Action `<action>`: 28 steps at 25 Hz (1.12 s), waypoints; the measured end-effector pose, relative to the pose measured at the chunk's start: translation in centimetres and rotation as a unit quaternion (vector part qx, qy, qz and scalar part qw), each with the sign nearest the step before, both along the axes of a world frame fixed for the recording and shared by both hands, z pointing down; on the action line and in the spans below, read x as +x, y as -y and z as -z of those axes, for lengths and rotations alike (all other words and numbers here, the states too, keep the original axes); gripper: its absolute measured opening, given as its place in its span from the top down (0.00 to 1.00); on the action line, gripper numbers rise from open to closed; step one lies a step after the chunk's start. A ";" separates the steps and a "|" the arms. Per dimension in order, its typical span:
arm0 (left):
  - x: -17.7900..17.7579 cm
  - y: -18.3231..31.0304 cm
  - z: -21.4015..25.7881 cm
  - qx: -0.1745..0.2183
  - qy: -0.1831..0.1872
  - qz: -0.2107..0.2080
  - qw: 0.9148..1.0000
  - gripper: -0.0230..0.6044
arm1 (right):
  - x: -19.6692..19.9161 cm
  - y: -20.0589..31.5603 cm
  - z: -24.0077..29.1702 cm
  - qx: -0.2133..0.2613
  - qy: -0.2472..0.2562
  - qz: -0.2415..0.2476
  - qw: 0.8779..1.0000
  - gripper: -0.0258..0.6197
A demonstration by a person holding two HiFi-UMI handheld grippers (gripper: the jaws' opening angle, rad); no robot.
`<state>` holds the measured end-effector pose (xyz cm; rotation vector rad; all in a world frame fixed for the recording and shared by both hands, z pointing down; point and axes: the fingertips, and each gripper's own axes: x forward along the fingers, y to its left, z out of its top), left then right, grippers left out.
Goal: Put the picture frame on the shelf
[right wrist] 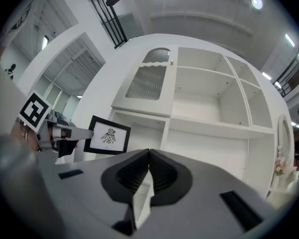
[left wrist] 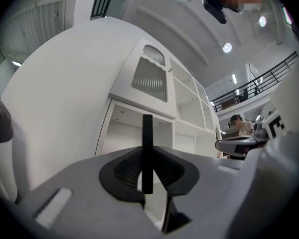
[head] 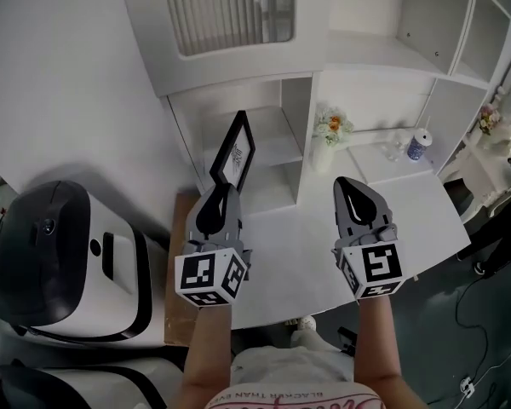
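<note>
Transport step. Black rectangular picture frame (head: 234,153) clamped edge-on in left gripper (head: 224,192) jaws, centre-left of head view, before white shelf (head: 279,146). Jaws of right gripper (head: 351,186) closed, empty. Next: advance, set upright.

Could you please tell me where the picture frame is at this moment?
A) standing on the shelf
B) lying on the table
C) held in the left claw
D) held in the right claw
C: the left claw is clamped on the lower edge of the black picture frame.
</note>
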<state>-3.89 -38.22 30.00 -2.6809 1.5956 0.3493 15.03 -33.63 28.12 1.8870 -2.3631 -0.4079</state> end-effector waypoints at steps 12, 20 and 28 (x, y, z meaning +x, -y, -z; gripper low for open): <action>2.2 5.1 -1.9 -0.058 -0.087 0.030 0.994 0.86 | 3.4 6.2 -1.2 -0.013 0.020 0.048 0.999 0.95; 2.3 7.7 -4.4 -0.119 -0.196 0.047 0.972 0.86 | 4.1 8.8 -2.4 -0.028 0.013 0.075 0.997 0.95; 1.9 9.5 -6.8 -0.171 -0.331 0.055 0.926 0.86 | 5.3 10.6 -3.2 -0.038 0.004 0.082 0.996 0.95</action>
